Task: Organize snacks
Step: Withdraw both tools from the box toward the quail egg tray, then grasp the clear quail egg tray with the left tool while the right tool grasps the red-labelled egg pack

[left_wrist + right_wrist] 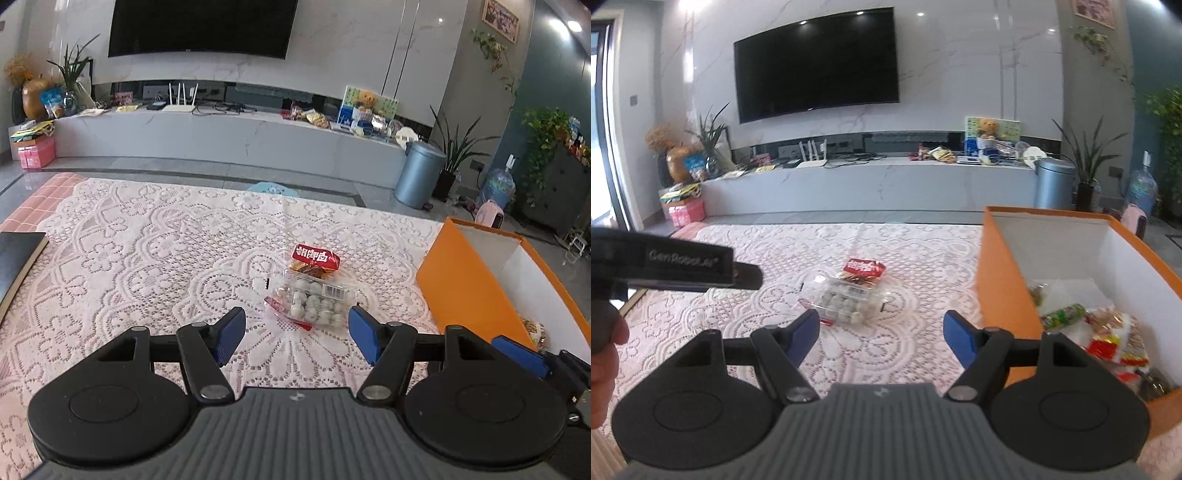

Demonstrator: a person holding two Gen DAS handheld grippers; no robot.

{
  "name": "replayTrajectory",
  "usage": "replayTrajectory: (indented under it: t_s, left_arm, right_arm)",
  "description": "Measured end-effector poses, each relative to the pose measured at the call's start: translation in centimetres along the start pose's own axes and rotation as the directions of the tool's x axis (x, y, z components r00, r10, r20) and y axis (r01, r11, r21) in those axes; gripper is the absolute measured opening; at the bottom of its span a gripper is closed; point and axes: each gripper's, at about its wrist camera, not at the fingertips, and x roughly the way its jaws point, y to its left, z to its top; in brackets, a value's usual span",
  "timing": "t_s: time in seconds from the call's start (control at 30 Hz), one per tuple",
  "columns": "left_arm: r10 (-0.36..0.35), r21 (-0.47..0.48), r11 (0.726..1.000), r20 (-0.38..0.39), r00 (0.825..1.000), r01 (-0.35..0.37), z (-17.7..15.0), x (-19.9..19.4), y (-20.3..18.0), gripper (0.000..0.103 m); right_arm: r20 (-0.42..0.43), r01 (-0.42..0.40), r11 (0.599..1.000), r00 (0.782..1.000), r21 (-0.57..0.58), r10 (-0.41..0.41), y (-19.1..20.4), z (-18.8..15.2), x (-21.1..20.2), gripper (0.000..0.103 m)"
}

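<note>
A clear packet of white balls (314, 304) lies on the lace tablecloth, and a red-topped snack packet (316, 258) touches its far end. My left gripper (297, 332) is open just short of the clear packet. The packet's near end shows between the blue pads, which do not touch it. In the right wrist view my right gripper (881, 336) is open and empty, with the clear packet (846, 301) and the red one (862, 269) ahead and slightly left. The orange box (1001, 280) stands at the right, holding a green packet (1063, 315) and red-yellow packets (1115, 339).
The orange box (461, 291) stands close to the right of the left gripper, and one blue finger (517, 354) of the right gripper shows beside it. A dark book (18, 262) lies at the table's left edge. The left tool's body (683, 266) and a hand (605, 343) fill the right view's left side.
</note>
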Motion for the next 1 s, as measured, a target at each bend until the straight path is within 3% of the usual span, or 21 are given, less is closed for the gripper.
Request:
replayTrajectory:
  t_s: [0.3,0.53,0.63,0.77,1.0]
  left_arm:
    - [0.001,0.135,0.991,-0.103,0.995,0.013,1.5,4.2,-0.6,0.073]
    - [-0.012,0.094,0.995,-0.155,0.988,0.026,2.6,8.2,0.5,0.073]
    - [-0.028,0.061,0.997,-0.134,0.991,0.036,2.5,9.9,1.1,0.073]
    - [-0.05,0.017,0.998,-0.108,0.993,0.052,1.8,11.6,2.1,0.073]
    - [-0.072,0.032,0.997,-0.106,0.992,0.076,1.2,13.3,2.2,0.073]
  right_arm:
    - [-0.054,-0.038,0.994,0.998,-0.098,0.033,0.8,1.4,5.3,0.072]
    - [-0.134,-0.04,0.991,0.991,-0.126,0.023,0.6,1.9,10.6,0.073]
    - [-0.159,-0.032,0.993,0.987,-0.11,0.015,0.4,2.0,12.7,0.072]
    - [-0.176,0.013,0.997,0.984,-0.071,-0.025,0.0,2.0,15.2,0.061]
    - [-0.192,0.095,0.995,0.976,-0.038,-0.101,-1.4,0.8,17.7,0.045]
